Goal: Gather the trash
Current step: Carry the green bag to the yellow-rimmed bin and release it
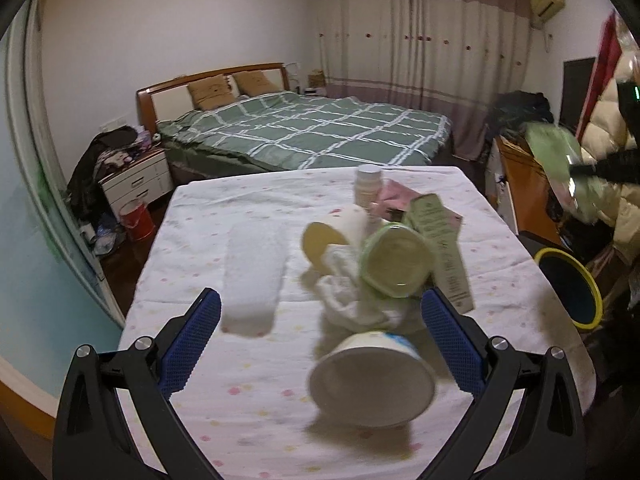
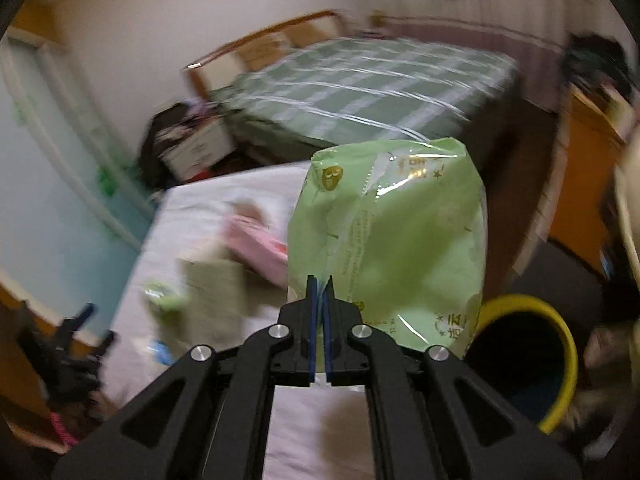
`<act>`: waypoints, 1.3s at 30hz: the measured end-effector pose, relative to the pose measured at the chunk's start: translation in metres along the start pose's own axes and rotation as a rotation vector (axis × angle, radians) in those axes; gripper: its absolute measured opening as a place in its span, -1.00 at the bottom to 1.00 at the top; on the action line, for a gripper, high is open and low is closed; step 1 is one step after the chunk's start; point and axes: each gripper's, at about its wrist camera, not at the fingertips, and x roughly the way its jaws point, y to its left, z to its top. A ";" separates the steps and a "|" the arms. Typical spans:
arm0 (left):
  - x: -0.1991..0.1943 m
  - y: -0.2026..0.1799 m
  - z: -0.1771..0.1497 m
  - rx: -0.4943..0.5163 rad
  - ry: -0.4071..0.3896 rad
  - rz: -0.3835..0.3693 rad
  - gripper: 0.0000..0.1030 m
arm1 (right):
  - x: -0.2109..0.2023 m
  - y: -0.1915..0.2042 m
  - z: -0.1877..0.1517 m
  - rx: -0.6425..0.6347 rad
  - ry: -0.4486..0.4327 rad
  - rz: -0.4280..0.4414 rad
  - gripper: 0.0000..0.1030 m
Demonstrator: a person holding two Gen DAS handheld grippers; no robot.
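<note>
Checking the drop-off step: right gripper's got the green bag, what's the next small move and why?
Probably carry the green bag on until it is over the yellow-rimmed bin, then open. The right gripper is shut on the bag's lower edge, and the bin mouth sits beside the table, low and right of the bag.

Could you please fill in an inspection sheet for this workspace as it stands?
Surface: table under a white cloth with small pastel dots.
Job's things: green plastic bag held in the air; bin with yellow rim beside the table.
Clutter: white tub on its side, green-rimmed cup, yellow-lined cup, crumpled tissue, green carton, pink box, small bottle, white pad.
Grippers: left tongs open, empty, over the table; right tongs shut on the green plastic bag.
Cables: nothing seen.
Surroundings: bed, curtains, nightstand.
</note>
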 end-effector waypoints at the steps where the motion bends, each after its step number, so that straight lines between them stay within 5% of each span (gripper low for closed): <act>1: 0.001 -0.005 0.000 0.008 0.002 -0.004 0.92 | 0.001 -0.024 -0.010 0.042 0.005 -0.033 -0.94; 7: 0.001 -0.027 -0.001 0.033 0.022 -0.017 0.92 | 0.029 -0.135 -0.069 0.253 0.057 -0.151 -0.90; 12: -0.003 -0.032 -0.002 0.037 0.030 -0.011 0.92 | 0.060 -0.185 -0.098 0.351 0.112 -0.188 -0.84; 14: -0.006 -0.034 -0.003 0.039 0.031 -0.007 0.92 | 0.068 -0.199 -0.104 0.374 0.120 -0.198 -0.70; 16: -0.007 -0.036 -0.004 0.041 0.036 -0.005 0.92 | 0.071 -0.208 -0.111 0.393 0.128 -0.215 -0.28; 17: -0.007 -0.036 -0.005 0.042 0.037 -0.005 0.92 | 0.070 -0.212 -0.116 0.396 0.121 -0.219 -0.22; 31: -0.004 -0.040 -0.037 0.044 0.093 -0.057 0.90 | 0.043 -0.165 -0.122 0.340 0.047 -0.188 -0.09; 39: 0.015 -0.050 -0.052 0.052 0.159 -0.083 0.14 | 0.043 -0.154 -0.115 0.322 0.037 -0.169 -0.09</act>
